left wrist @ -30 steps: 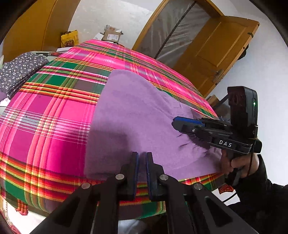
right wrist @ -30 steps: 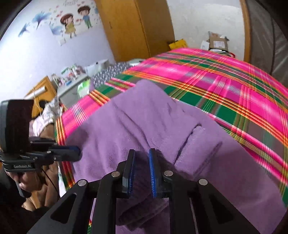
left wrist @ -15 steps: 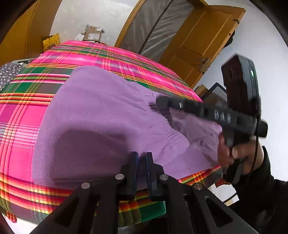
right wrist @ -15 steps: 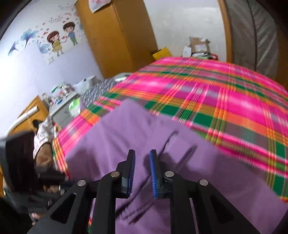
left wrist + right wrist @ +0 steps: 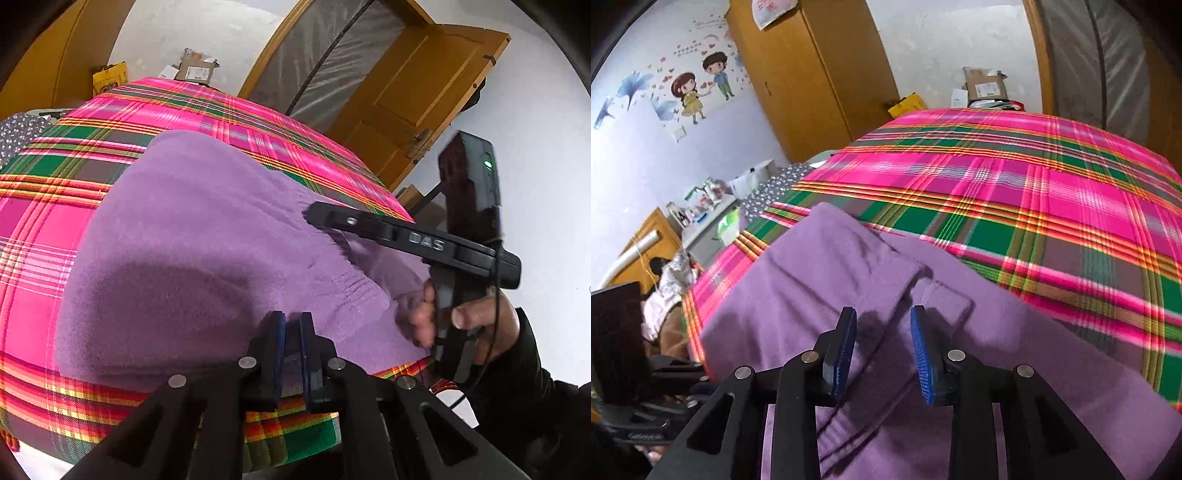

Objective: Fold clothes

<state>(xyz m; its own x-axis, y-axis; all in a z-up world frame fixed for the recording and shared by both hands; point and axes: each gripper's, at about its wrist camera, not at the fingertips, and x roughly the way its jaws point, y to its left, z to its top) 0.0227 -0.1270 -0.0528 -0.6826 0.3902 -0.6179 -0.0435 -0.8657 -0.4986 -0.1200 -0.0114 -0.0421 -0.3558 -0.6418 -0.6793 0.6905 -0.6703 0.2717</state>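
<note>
A purple fleece garment (image 5: 203, 240) lies spread on the pink and green plaid bedspread (image 5: 44, 221), close to the bed's near edge. My left gripper (image 5: 291, 332) sits at the garment's near hem, shut on the purple cloth that shows between its fingers. In the right wrist view my right gripper (image 5: 882, 332) hovers open just above a folded flap of the garment (image 5: 820, 288), with nothing between its blue pads (image 5: 923, 354). From the left wrist view, the right gripper (image 5: 310, 218) reaches in from the right, held by a hand (image 5: 461, 317).
The bedspread (image 5: 997, 192) stretches far beyond the garment. A grey dotted cloth (image 5: 768, 192) lies at the bed's far left edge. A wooden wardrobe (image 5: 812, 74), cardboard boxes (image 5: 986, 85), a cluttered side table (image 5: 709, 206) and an open door (image 5: 424, 92) surround the bed.
My right gripper has opened; it was nearly shut before. It lifted off the garment and now hangs over it again. The left gripper stays shut at the near hem.
</note>
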